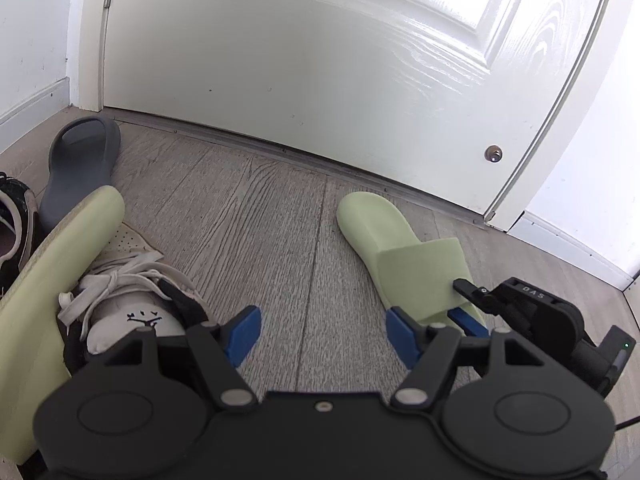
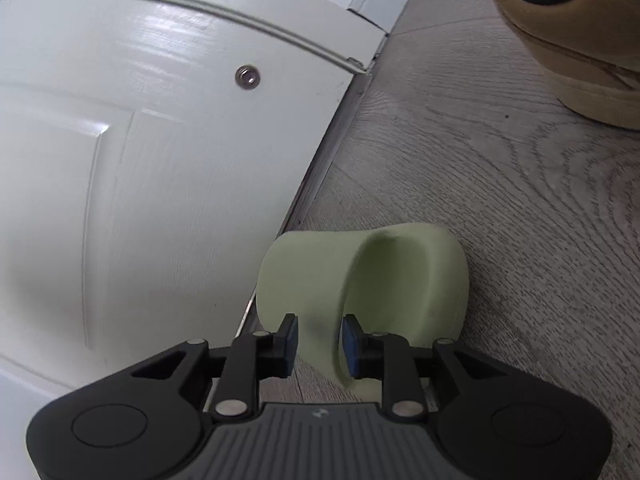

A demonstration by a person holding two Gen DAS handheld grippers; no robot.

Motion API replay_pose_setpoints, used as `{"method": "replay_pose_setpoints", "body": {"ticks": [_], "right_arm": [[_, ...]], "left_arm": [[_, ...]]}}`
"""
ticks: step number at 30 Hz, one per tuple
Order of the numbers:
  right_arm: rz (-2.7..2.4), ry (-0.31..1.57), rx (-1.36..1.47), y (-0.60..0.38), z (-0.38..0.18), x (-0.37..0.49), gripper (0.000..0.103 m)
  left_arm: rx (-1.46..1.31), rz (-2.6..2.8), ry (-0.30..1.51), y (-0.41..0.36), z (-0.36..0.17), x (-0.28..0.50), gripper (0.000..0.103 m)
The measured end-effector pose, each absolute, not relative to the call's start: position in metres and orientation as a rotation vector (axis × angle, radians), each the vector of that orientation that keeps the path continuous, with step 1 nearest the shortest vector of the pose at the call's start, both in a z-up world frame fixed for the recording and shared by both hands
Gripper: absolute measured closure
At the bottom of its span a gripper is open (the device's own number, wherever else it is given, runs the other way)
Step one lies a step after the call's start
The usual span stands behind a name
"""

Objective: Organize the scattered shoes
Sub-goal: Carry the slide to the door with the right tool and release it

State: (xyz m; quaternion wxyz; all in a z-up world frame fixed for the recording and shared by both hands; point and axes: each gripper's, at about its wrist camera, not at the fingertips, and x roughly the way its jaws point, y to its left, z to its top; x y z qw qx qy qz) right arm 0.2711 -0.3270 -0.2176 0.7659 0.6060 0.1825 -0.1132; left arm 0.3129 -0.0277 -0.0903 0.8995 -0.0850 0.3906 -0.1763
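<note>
Your pale green slide (image 1: 394, 246) lies flat on the grey wood-grain floor (image 1: 260, 220), just in front of the white door (image 1: 300, 48) and toward its right end. Its long axis runs from near right to far left. The closed, rounded end points far left, almost at the metal threshold strip (image 1: 360, 176), and the strap end is toward you. It is smooth, matte foam in one colour, with a broad flat strap (image 1: 420, 276) and a scooped footbed.

Your right gripper (image 2: 319, 344) is at that strap end. One blue pad (image 2: 353, 346) sits under the strap inside the shoe and the other finger sits on the strap's outer face. In the right wrist view there is a gap between the pads and the foam, so the jaws stand a little apart around the strap, not pressing on it.

Your left gripper (image 1: 324, 330) hangs over bare floor with its blue pads wide apart and nothing between them.

At your near left, a second pale green slide (image 1: 60, 264) is tipped on its side against a cream laced sneaker (image 1: 132, 280). A dark grey slide (image 1: 82, 160) lies beyond them near the door's hinge side, and a black shoe (image 1: 12, 220) shows at the left edge. A tan suede shoe (image 2: 580, 40) sits farther off on the right.
</note>
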Motion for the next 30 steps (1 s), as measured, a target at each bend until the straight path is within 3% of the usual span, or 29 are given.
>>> {"method": "replay_pose_setpoints", "body": {"ticks": [4,17,20,23,27,30], "right_arm": [[-0.188,0.401,1.209,-0.325,-0.210,0.281,0.085],[-0.293,0.325,1.574,-0.258,-0.228,0.333,0.085],[-0.240,0.384,1.520,-0.257,-0.225,0.362,0.080],[-0.160,0.430,1.449,-0.263,-0.218,0.363,0.069],[-0.147,0.435,1.370,-0.290,-0.204,0.312,0.046],[-0.229,0.484,1.307,-0.314,-0.188,0.269,0.042]], "left_arm": [[-0.186,-0.372,0.816,-0.029,-0.089,0.313,0.033],[-0.248,-0.309,0.750,0.000,-0.066,0.318,0.033],[-0.225,-0.277,0.764,-0.001,-0.071,0.322,0.033],[-0.223,-0.258,0.794,-0.002,-0.076,0.326,0.033],[-0.188,-0.226,0.819,-0.005,-0.076,0.325,0.033],[-0.155,-0.224,0.848,-0.007,-0.072,0.320,0.033]]}}
